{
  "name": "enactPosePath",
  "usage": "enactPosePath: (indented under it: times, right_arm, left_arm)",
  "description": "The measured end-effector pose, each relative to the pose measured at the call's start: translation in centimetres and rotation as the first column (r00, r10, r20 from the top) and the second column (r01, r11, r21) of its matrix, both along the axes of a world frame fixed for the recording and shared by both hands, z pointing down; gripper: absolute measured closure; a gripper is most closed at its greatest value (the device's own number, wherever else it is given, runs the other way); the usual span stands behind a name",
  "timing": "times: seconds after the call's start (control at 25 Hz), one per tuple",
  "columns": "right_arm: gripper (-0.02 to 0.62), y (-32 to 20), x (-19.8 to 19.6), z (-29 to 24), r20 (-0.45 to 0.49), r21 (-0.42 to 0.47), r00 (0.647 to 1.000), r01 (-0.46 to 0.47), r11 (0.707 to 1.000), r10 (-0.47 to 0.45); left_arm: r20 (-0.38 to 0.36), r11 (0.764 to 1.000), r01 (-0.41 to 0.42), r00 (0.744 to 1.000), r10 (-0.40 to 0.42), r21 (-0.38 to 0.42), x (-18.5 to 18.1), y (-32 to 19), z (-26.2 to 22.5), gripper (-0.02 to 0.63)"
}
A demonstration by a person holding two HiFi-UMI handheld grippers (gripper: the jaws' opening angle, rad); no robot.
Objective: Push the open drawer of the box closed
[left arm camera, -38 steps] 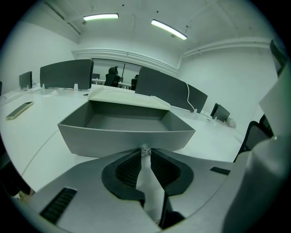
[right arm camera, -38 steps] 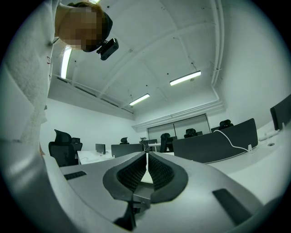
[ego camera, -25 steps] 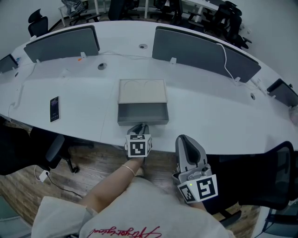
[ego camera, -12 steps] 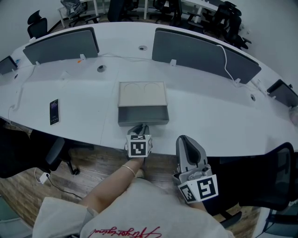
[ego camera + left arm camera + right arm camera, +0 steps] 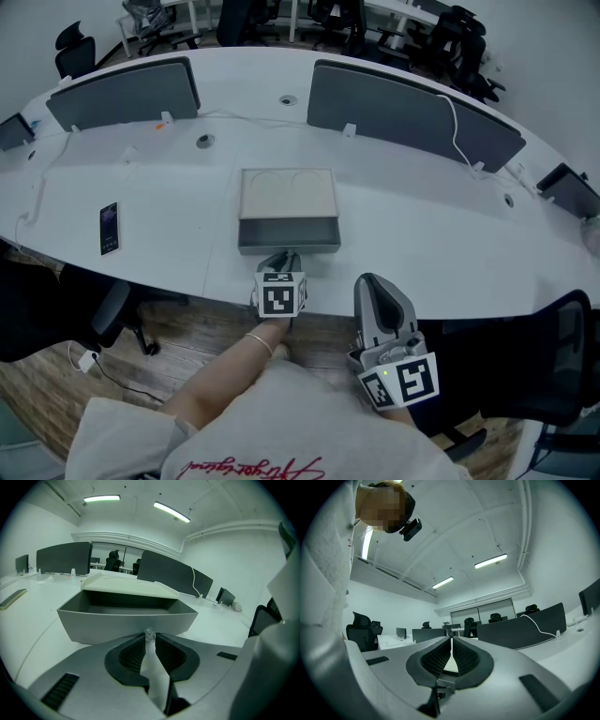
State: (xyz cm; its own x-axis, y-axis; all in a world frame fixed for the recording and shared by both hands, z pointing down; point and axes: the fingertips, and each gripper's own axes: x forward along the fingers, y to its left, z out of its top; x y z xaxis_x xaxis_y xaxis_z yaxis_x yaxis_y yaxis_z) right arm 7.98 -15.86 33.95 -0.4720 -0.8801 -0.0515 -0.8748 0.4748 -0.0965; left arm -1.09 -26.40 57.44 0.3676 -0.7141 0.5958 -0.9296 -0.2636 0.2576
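- Fingers (image 5: 131,653) of the left gripper (image 5: 279,255) meet at their tips, holding nothing, right at the front of the open drawer (image 5: 287,247) of the box (image 5: 287,192).
- Right gripper (image 5: 369,280), right of the box and nearer the person: fingers together, empty.
- White curved table (image 5: 422,216) under the box; phone (image 5: 110,226) well left of it.
- Grey screens (image 5: 412,112) and office chairs (image 5: 459,33) behind the box.

chair (image 5: 47,305) cut by picture edge, phone (image 5: 110,227) screen unreadable

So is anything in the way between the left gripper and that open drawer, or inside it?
Nothing visible. The left gripper sits just in front of the drawer, which is empty, so it looks free to slide into the box.
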Motion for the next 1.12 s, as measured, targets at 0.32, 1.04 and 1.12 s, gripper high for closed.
enactPosePath:
  times: [0.32,1.04,1.12]
  right_arm:
    - [0.572,-0.5,0.0,0.0,-0.001,0.001,1.000,-0.007,1.000,0.007]
    - [0.572,-1.9,-0.3,0.1,0.001,-0.003,1.000,-0.004,1.000,0.004]
    - [0.572,-2.0,-0.4,0.1,0.000,-0.004,1.000,-0.004,1.000,0.004]
  left_arm:
    - [0.000,1.000,-0.017,1.000,0.017,0.001,0.4,-0.5,0.0,0.529]
    - [-0.015,1.000,-0.016,1.000,0.016,-0.004,0.3,-1.9,-0.1,0.529]
    - [-0.014,1.000,-0.018,1.000,0.018,-0.003,0.3,-2.0,-0.1,0.529]
